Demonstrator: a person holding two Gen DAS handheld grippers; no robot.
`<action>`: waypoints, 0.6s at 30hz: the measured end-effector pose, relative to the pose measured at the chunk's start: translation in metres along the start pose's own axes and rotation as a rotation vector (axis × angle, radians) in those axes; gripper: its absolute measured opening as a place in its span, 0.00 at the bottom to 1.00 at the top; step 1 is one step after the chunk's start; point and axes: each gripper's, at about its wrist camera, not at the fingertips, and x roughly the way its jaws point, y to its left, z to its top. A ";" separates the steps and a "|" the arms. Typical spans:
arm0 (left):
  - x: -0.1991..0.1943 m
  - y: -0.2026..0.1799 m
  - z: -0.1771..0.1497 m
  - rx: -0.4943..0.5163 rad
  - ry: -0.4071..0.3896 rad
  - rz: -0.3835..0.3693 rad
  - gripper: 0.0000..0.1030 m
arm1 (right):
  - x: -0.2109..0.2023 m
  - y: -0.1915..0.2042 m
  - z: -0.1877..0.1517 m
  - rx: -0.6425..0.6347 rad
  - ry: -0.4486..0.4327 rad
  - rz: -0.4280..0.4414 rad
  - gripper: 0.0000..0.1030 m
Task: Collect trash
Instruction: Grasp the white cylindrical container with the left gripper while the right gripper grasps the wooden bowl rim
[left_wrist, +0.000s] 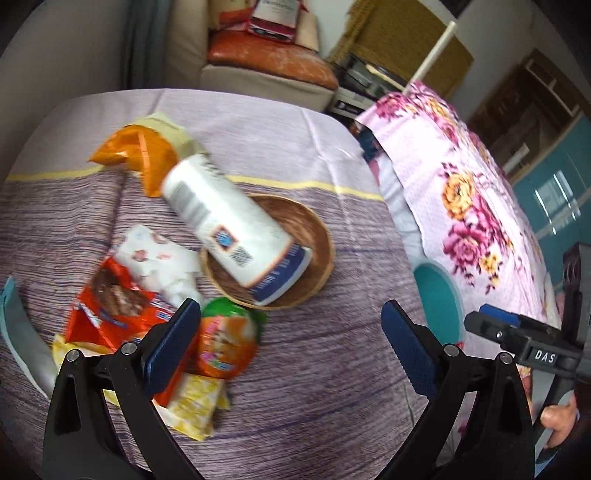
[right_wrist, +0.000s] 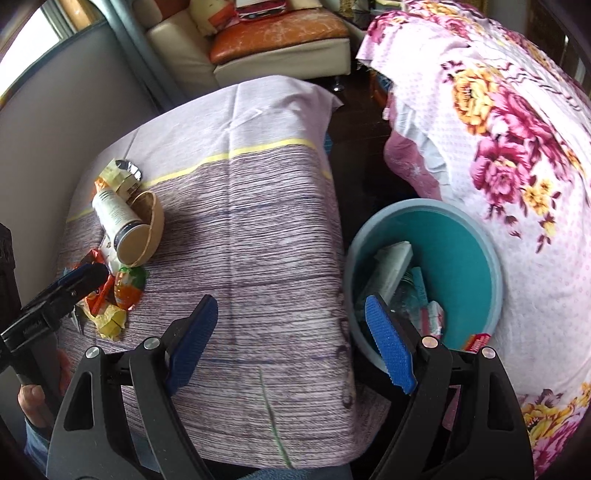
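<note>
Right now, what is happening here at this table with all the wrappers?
A person is clearing trash with a gripper in each hand. Both the left gripper and the right gripper are open and empty. Snack wrappers, a white canister lying in a wicker bowl and an orange cup are on the table. The teal bin beside it already holds some trash.

white cylindrical canister (left_wrist: 231, 225): tipped over, lower end in a shallow round woven basket (left_wrist: 317, 236), frame centre | red, orange, yellow crumpled snack wrappers (left_wrist: 122, 302): heaped lower left, touching | round teal plastic bin (right_wrist: 476, 258): right of frame, holding discarded packets
</note>
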 end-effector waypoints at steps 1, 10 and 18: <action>0.000 0.007 0.002 -0.019 -0.002 0.005 0.95 | 0.004 0.007 0.003 -0.008 0.007 0.008 0.76; 0.012 0.038 0.024 -0.108 0.000 0.029 0.95 | 0.032 0.041 0.033 0.000 0.031 0.025 0.76; 0.029 0.036 0.047 -0.160 -0.036 0.045 0.93 | 0.054 0.039 0.063 0.048 0.044 0.094 0.62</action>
